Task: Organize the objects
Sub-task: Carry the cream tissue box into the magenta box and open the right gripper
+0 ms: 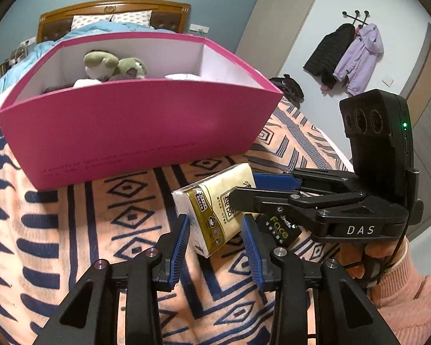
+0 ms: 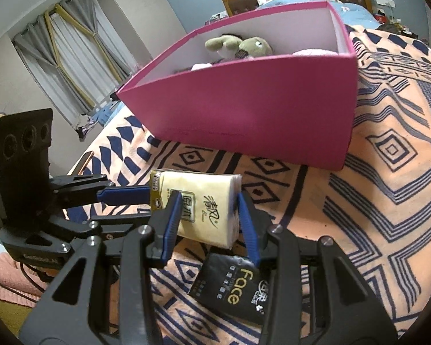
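Note:
A yellow tissue pack [image 1: 215, 204] [image 2: 204, 201] is held above the patterned blanket. My right gripper [image 2: 209, 201] is shut on its two sides; it enters the left wrist view [image 1: 241, 195] from the right. My left gripper [image 1: 215, 230] has a blue pad on each side of the pack's near end; it shows from the left in the right wrist view [image 2: 146, 198]. A black "Face" tissue pack [image 2: 232, 284] [image 1: 278, 230] lies on the blanket under the grippers. The pink box [image 1: 135, 120] [image 2: 258, 109] stands beyond, holding a green plush toy [image 1: 112, 64] [image 2: 238, 46].
The bed's blanket [image 2: 388, 201] spreads right of the box. The wooden headboard [image 1: 112, 14] is at the far end. Coats [image 1: 347, 54] hang on the wall at right. Curtains [image 2: 69, 57] cover the window at left.

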